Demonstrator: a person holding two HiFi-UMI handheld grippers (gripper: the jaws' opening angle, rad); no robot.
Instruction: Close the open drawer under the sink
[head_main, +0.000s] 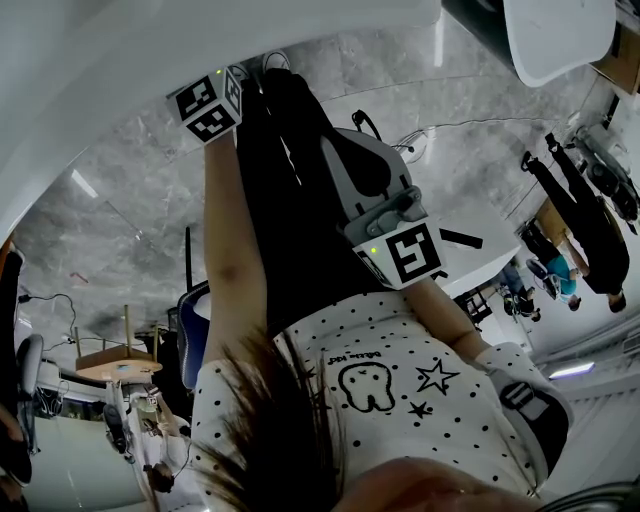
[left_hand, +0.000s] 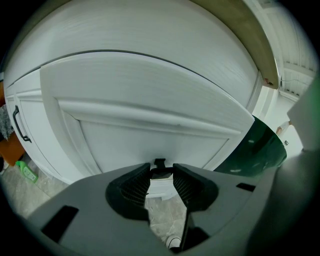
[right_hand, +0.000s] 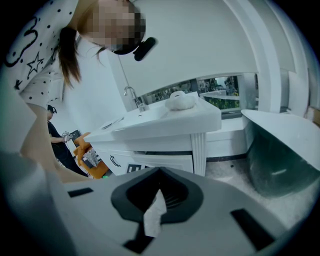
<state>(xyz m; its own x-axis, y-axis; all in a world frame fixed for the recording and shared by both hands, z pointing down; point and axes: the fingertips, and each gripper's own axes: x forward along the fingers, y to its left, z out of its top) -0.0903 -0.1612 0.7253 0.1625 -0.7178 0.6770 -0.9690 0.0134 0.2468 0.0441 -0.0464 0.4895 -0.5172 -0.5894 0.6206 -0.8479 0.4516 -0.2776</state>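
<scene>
The white drawer front (left_hand: 150, 100) under the sink fills the left gripper view and stands out from the cabinet face. My left gripper (left_hand: 161, 172) is right against it, its jaws narrowed around the small black drawer handle (left_hand: 159, 162). The right gripper view, from farther off, shows the white vanity (right_hand: 165, 125) with the drawer (right_hand: 160, 160) slightly out below the counter. My right gripper (right_hand: 159, 194) is held in the air away from the vanity, shut and holding nothing. In the head view only the marker cubes show, the left (head_main: 208, 105) and the right (head_main: 405, 250).
A faucet (right_hand: 131, 92) and a white rounded object (right_hand: 181, 100) sit on the counter. A second black handle (left_hand: 20, 125) is on the cabinet to the left. A green-tinted tub (right_hand: 280, 160) stands at the right, an orange stool (right_hand: 87, 155) and a person (right_hand: 55, 140) at the left.
</scene>
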